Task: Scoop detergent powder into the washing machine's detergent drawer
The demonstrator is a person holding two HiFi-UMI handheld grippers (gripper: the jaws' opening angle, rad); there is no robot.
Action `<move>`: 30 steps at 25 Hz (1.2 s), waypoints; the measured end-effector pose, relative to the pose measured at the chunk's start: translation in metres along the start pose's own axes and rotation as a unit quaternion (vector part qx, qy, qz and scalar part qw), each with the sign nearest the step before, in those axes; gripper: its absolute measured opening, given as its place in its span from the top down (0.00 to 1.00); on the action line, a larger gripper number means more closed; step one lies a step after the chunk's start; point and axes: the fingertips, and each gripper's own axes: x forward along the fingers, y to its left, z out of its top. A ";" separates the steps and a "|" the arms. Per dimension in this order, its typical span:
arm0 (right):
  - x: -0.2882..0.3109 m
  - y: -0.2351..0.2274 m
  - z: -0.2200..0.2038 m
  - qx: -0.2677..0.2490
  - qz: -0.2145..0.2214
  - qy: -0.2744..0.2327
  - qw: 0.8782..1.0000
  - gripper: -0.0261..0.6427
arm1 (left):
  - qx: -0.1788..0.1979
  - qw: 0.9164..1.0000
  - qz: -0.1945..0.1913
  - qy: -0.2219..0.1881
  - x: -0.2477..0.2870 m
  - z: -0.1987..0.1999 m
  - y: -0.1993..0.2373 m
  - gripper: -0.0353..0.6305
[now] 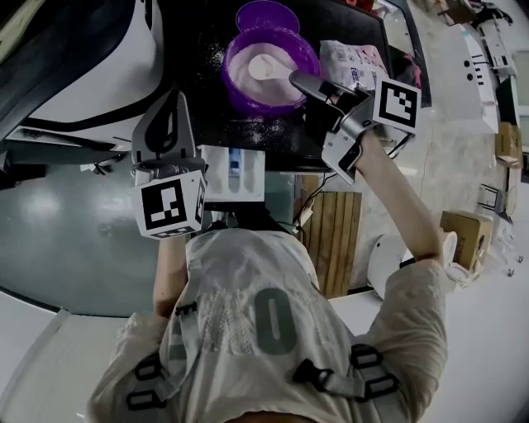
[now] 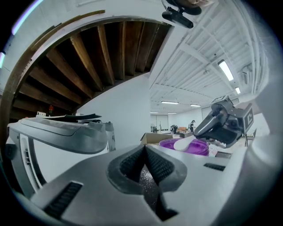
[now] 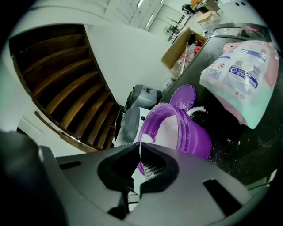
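Holding a white scoop (image 1: pixel 266 66) by its handle, the right gripper (image 1: pixel 297 80) reaches over a purple tub (image 1: pixel 240 89) of detergent powder (image 1: pixel 246 76); its jaws are pressed onto the handle, and the scoop's bowl lies inside the tub. The tub stands on a black worktop (image 1: pixel 198 58) dusted with spilled powder, with its purple lid (image 1: pixel 267 15) just behind and a plastic detergent bag (image 1: pixel 351 59) beside it. The left gripper (image 1: pixel 173 99) hovers to the left, jaws pressed together with nothing between them. The white detergent drawer (image 1: pixel 216 178) stands pulled out below the worktop edge, between the grippers.
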 end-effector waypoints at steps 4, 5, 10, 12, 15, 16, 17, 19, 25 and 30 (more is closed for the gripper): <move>-0.010 0.002 0.003 0.051 0.032 -0.068 0.996 0.94 | 0.010 1.000 -0.008 -0.007 -0.006 0.007 -0.003 0.92; -0.013 0.003 0.004 0.062 0.041 -0.083 0.994 0.94 | 0.011 1.000 -0.009 -0.008 -0.007 0.009 -0.004 0.92; -0.025 0.009 0.008 0.117 0.083 -0.154 0.978 0.94 | 0.017 0.999 -0.022 -0.017 -0.013 0.019 -0.006 0.92; -0.030 0.010 0.006 0.144 0.099 -0.176 0.969 0.94 | 0.019 0.999 -0.028 -0.020 -0.016 0.022 -0.009 0.92; -0.036 0.012 -0.004 0.179 0.124 -0.203 0.955 0.94 | 0.021 0.999 -0.039 -0.023 -0.022 0.024 -0.013 0.92; -0.038 0.013 -0.008 0.187 0.131 -0.213 0.950 0.94 | 0.022 0.999 -0.044 -0.023 -0.023 0.025 -0.014 0.92; -0.041 0.015 -0.013 0.193 0.137 -0.221 0.946 0.94 | 0.023 0.998 -0.048 -0.024 -0.025 0.026 -0.015 0.92; -0.047 0.017 -0.024 0.199 0.146 -0.237 0.940 0.94 | 0.022 0.998 -0.054 -0.026 -0.029 0.027 -0.019 0.92; -0.061 0.014 -0.062 0.222 0.166 -0.294 0.915 0.94 | 0.021 0.996 -0.076 -0.028 -0.040 0.027 -0.031 0.92; -0.072 0.006 -0.084 0.223 0.173 -0.357 0.891 0.94 | 0.017 0.995 -0.092 -0.031 -0.051 0.027 -0.040 0.92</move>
